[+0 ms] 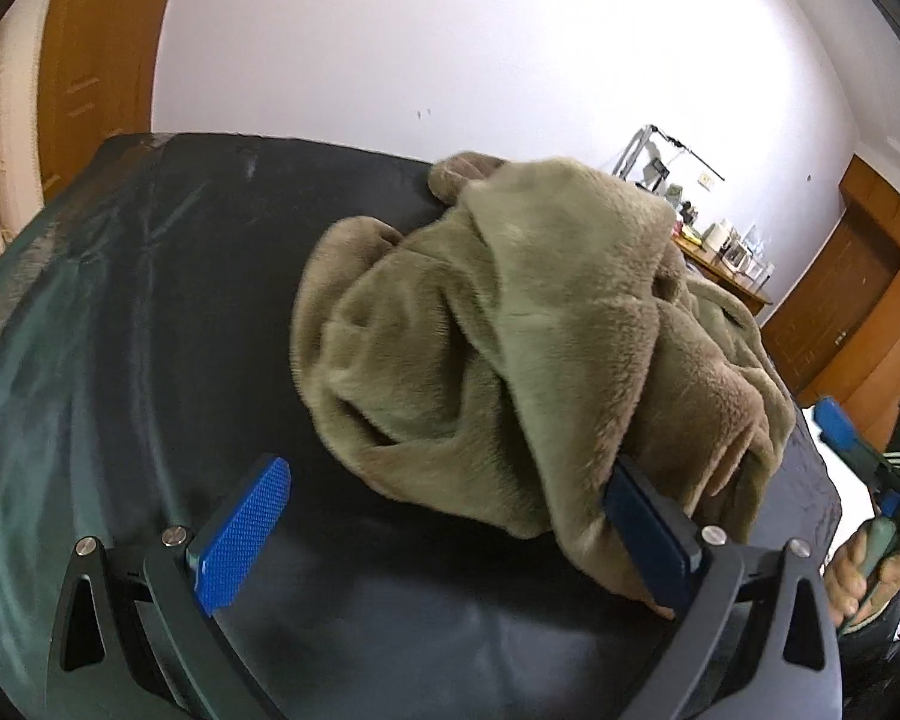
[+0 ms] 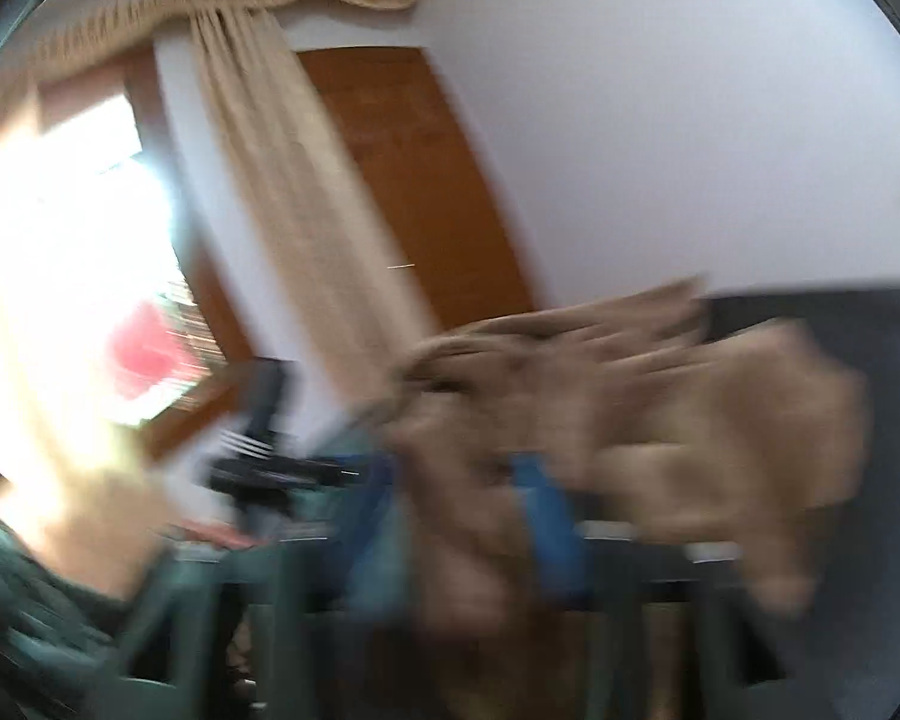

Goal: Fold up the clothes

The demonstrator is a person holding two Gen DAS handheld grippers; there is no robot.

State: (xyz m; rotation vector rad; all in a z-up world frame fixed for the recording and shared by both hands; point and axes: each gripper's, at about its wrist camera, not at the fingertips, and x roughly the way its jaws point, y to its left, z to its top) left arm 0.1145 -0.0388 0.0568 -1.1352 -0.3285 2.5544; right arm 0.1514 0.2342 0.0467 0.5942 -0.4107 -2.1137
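Plainly unlabelled: crumpled olive fleece garment (image 1: 510, 348)

A plain olive-brown fleece garment (image 1: 528, 324) lies on a black table (image 1: 210, 276); blue, cross-hatched left tool (image 1: 450, 516) pads.

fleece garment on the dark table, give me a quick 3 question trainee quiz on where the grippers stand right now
1. True or false: the left gripper has its jaws closed on the fleece garment.
2. Multiple choice: the garment lies on the dark table as A) a flat rectangle, B) a crumpled heap, C) a tight roll.
3. Short answer: why can the right wrist view not settle the right gripper grip?

Key
1. False: the jaws are wide apart; one blue finger is bare, and cloth drapes over the other.
2. B
3. Heavy motion blur; blue fingers and tan cloth overlap, but contact is unclear.
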